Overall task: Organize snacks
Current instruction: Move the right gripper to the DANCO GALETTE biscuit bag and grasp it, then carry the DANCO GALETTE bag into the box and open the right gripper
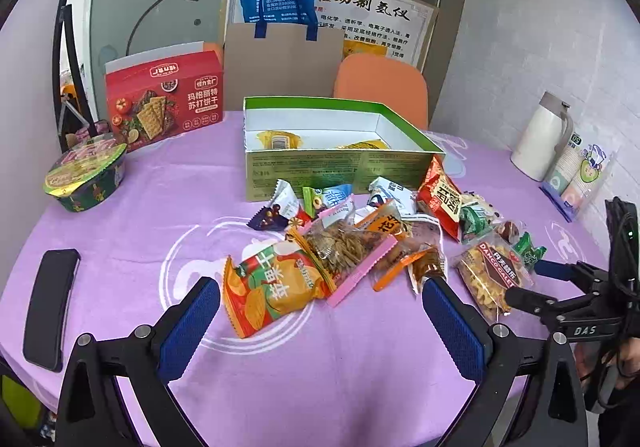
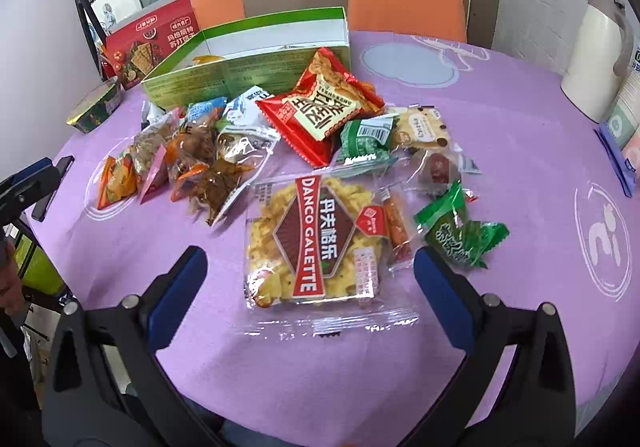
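Note:
A pile of snack packets lies on the purple tablecloth (image 1: 132, 215) in front of an open green box (image 1: 344, 167) that holds two yellow packets (image 1: 280, 139). My left gripper (image 1: 320, 295) is open and empty, its fingers either side of an orange chip bag (image 1: 272, 289). My right gripper (image 2: 310, 267) is open and empty, its fingers either side of a clear Danco Galette packet (image 2: 320, 243); the packet also shows in the left wrist view (image 1: 494, 275). A red packet (image 2: 320, 107) and green packets (image 2: 460, 231) lie beyond it.
A red cracker box (image 1: 164, 103) and a green noodle bowl (image 1: 88, 175) stand at the far left. A black phone (image 1: 50, 307) lies near the left edge. A white kettle (image 1: 542, 137) and paper cups (image 1: 576, 179) stand at the right. Orange chairs (image 2: 404, 3) sit behind the table.

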Motion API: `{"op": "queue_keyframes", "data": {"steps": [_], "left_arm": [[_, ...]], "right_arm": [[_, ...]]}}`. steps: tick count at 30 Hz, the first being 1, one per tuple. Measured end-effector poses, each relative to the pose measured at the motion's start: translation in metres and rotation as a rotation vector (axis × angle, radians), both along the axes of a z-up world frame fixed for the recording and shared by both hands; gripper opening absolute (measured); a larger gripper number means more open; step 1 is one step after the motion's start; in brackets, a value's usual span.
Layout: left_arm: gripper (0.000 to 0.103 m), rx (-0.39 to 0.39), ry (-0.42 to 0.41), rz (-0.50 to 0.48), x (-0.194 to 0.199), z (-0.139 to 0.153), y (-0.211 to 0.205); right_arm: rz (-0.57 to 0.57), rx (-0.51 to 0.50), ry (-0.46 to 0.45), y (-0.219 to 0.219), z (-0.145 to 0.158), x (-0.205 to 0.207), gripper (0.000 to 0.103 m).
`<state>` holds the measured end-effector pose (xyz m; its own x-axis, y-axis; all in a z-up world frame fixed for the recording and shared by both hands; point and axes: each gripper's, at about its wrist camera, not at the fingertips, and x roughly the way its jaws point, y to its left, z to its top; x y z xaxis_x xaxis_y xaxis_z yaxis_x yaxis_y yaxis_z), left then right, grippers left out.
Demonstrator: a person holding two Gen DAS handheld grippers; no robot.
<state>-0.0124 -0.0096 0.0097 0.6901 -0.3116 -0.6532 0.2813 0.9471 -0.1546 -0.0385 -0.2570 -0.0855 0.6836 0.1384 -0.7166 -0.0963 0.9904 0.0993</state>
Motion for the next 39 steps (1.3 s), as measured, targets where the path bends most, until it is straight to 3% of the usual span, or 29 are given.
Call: {"op": "queue_keyframes", "data": {"steps": [4, 7, 9, 11, 16, 19, 22, 25, 33, 39], "left_arm": [[0.103, -0.012, 0.013, -0.035, -0.003, -0.002, -0.013], [0.103, -0.019, 0.029, -0.082, -0.003, -0.005, -0.029], [0.103, -0.021, 0.044, -0.118, 0.000, -0.007, -0.041], [0.102, -0.023, 0.058, -0.150, 0.002, -0.009, -0.053], [0.093, -0.053, 0.096, -0.253, 0.005, -0.012, -0.088], [0.086, -0.071, 0.138, -0.339, 0.009, -0.016, -0.116], [0.086, -0.098, 0.187, -0.402, 0.017, -0.023, -0.141], [0.086, -0.115, 0.226, -0.451, 0.023, -0.030, -0.160], [0.086, -0.145, 0.211, -0.399, 0.035, -0.018, -0.159], [0.086, -0.028, 0.231, -0.543, 0.032, -0.029, -0.206]], "right_arm": [[-0.012, -0.086, 0.015, 0.011, -0.015, 0.009, 0.103], [0.011, -0.083, 0.030, 0.010, -0.022, 0.011, 0.103], [0.021, -0.073, 0.023, 0.005, -0.024, 0.005, 0.090], [0.026, -0.046, 0.022, -0.001, -0.024, -0.001, 0.089], [0.038, -0.035, -0.013, -0.007, -0.024, -0.015, 0.090], [-0.003, -0.021, -0.018, -0.019, -0.026, -0.023, 0.097], [-0.059, 0.060, 0.010, -0.041, -0.033, -0.029, 0.099], [-0.076, 0.075, -0.007, -0.054, -0.032, -0.037, 0.099], [-0.065, 0.093, -0.073, -0.076, -0.034, -0.062, 0.099], [-0.046, 0.030, -0.137, -0.066, -0.025, -0.077, 0.099]]}}
